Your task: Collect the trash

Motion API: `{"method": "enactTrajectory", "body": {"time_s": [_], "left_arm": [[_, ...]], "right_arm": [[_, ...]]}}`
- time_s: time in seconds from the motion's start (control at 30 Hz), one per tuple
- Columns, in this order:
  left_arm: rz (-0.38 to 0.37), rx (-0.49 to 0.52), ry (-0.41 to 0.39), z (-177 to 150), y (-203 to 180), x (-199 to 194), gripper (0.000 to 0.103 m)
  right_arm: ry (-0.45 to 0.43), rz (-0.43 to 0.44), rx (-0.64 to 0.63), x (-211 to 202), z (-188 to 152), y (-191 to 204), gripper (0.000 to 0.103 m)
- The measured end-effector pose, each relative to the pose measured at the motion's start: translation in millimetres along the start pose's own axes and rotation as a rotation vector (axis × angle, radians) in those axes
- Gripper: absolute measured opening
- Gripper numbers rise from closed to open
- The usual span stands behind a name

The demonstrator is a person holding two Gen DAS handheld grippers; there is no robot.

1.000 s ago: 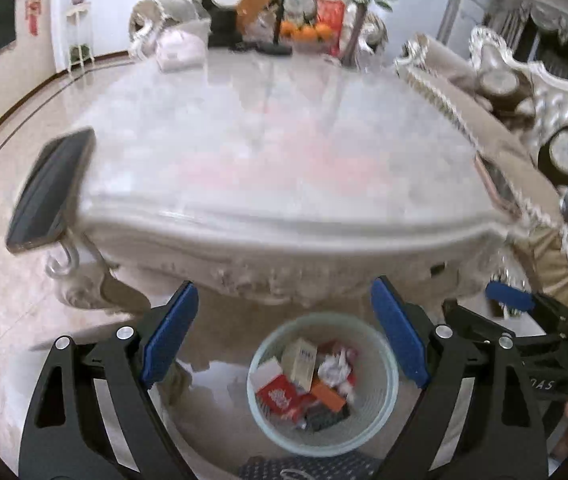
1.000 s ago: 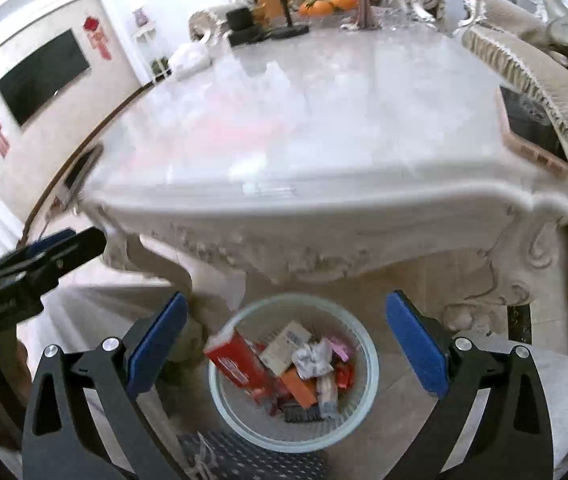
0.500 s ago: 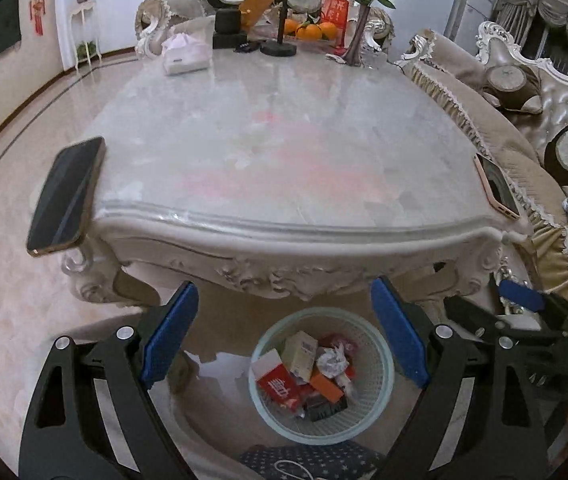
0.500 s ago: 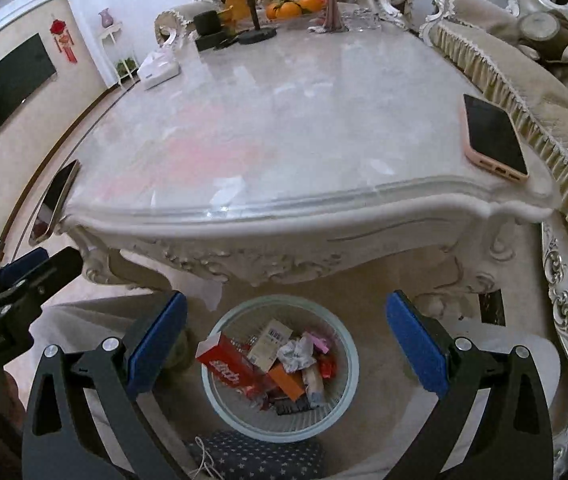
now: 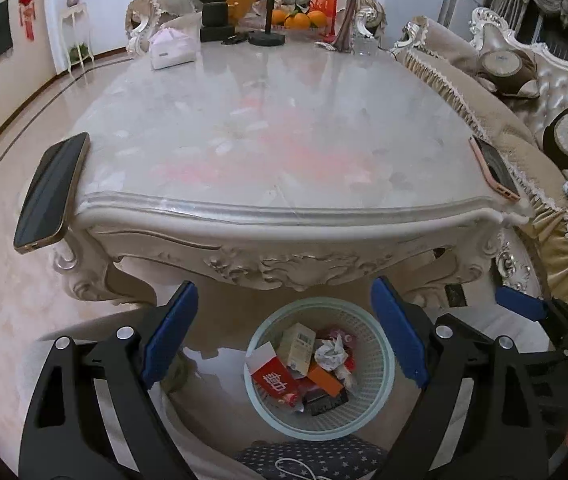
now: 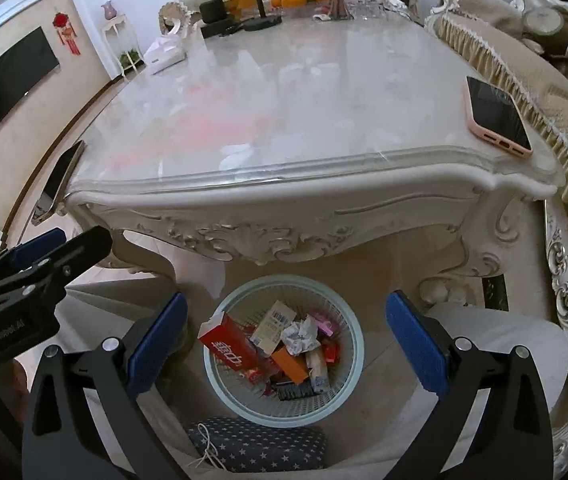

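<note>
A pale green mesh basket (image 5: pixel 379 400) stands on the floor under the front edge of the marble table (image 5: pixel 264 120). It holds a red box (image 5: pixel 274 376), a beige carton (image 5: pixel 299 346), crumpled paper (image 5: pixel 329 354) and an orange box (image 5: pixel 323 378). My left gripper (image 5: pixel 284 336) hangs open above the basket with nothing between its blue pads. Beside it, my right gripper (image 6: pixel 285 340) is open too and empty over the same basket (image 6: pixel 343 384). Each gripper shows at the edge of the other's view.
A black phone (image 5: pixel 50 196) overhangs the table's left edge and a pink phone (image 5: pixel 493 168) lies near its right corner. At the far end are a tissue box (image 5: pixel 172 50), oranges, a lamp stand and a vase. A sofa (image 5: pixel 523 92) runs along the right. Star-patterned fabric (image 6: pixel 260 448) lies below the basket.
Both views tilted up a little, so the table top sits lower and sharper and the pink phone shows more fully. Both grippers stayed open over the basket.
</note>
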State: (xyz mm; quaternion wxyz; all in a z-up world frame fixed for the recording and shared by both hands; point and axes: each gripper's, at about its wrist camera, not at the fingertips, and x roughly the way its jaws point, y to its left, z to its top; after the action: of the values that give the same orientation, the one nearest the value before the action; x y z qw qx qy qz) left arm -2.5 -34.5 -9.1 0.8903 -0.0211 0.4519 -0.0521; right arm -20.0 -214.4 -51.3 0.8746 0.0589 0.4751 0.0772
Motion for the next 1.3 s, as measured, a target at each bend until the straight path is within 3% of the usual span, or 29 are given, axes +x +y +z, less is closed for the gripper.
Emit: {"method": "enactTrajectory", "body": {"time_s": [0.57, 0.77, 0.97, 1.3], "left_arm": [[0.028, 0.021, -0.002, -6, -1, 7, 0.086], [-0.021, -0.005, -0.007, -3, 3, 3, 0.086], [0.037, 0.034, -0.049, -5, -2, -13, 0.086], [0.039, 0.09, -0.029, -10, -17, -12, 0.086]], "right_arm": [[0.02, -0.024, 0.003, 10, -5, -3, 0.095], [0.036, -0.031, -0.004, 13, -6, -5, 0.095], [0.018, -0.064, -0.016, 9, -13, -9, 0.095], [0.018, -0.071, -0.006, 7, -17, -12, 0.095]]}}
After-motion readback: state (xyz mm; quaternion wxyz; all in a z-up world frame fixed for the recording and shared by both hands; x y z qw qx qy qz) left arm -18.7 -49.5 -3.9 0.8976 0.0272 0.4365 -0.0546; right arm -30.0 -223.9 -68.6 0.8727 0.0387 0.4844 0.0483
